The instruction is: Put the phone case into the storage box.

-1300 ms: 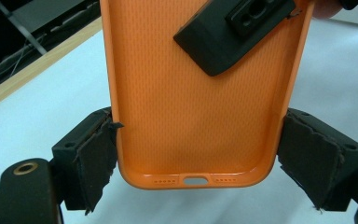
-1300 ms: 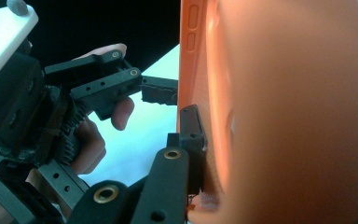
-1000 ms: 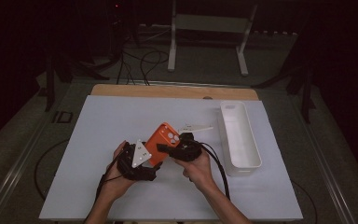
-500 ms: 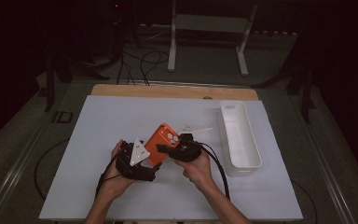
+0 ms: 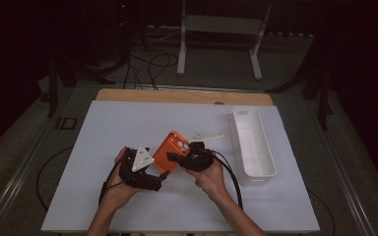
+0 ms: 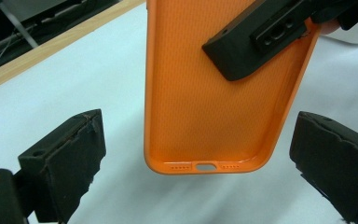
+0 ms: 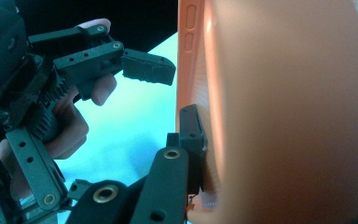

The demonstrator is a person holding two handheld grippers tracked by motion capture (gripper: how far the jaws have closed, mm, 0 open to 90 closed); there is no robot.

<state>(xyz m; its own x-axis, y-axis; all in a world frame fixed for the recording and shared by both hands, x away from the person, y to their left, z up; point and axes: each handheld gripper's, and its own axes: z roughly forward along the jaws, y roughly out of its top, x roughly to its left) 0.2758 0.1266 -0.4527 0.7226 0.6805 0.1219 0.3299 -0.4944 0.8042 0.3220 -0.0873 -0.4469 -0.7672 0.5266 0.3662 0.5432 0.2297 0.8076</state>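
Note:
An orange phone case point(image 5: 173, 147) hangs tilted above the white mat, between both hands. My right gripper point(image 5: 174, 157) is shut on the case's side wall, one jaw point(image 6: 261, 37) lying inside the shell. In the right gripper view that jaw point(image 7: 191, 135) presses against the case's edge point(image 7: 189, 70). My left gripper point(image 5: 160, 174) is open and its jaws have just been opening. The case's bottom end point(image 6: 205, 165) sits between its two pads point(image 6: 70, 158) without touching either. One finger of the left gripper point(image 7: 149, 67) shows beside the case in the right gripper view.
A long white tray point(image 5: 270, 167) stands at the right of the mat point(image 5: 128, 123). A thin white piece point(image 5: 206, 136) lies just beyond the case. The wooden table edge point(image 5: 177, 96) runs along the far side, with a metal stand and cables on the floor behind.
Both hands and the orange case keep their places. At this size I make out no clear shift in the high view.

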